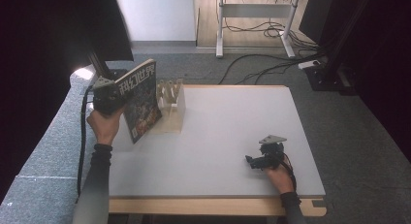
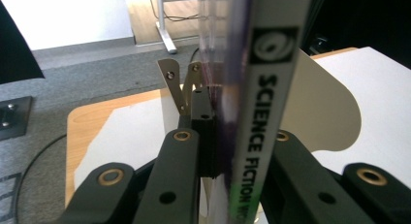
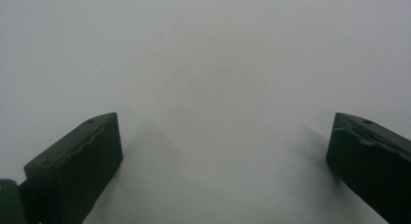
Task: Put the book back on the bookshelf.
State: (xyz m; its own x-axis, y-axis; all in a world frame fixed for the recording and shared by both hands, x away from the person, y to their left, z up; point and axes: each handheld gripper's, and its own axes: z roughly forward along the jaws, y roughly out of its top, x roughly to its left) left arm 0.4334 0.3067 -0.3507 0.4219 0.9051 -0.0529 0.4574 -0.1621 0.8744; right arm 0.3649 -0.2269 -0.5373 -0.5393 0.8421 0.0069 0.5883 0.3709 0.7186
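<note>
At the surface's [image 1: 232, 132] far left corner, the left tongs [image 1: 116, 99] pinch a science fiction magazine [image 1: 142, 100] upright, just beside the wooden rack [image 1: 170, 107]. Near the front right corner, the right tongs [image 1: 252, 161] rest spread apart, nothing between them.

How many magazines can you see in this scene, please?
1: the magazine is held upright in the left gripper, just left of the wooden rack at the table's far-left corner. Others may be hidden behind it.
</note>
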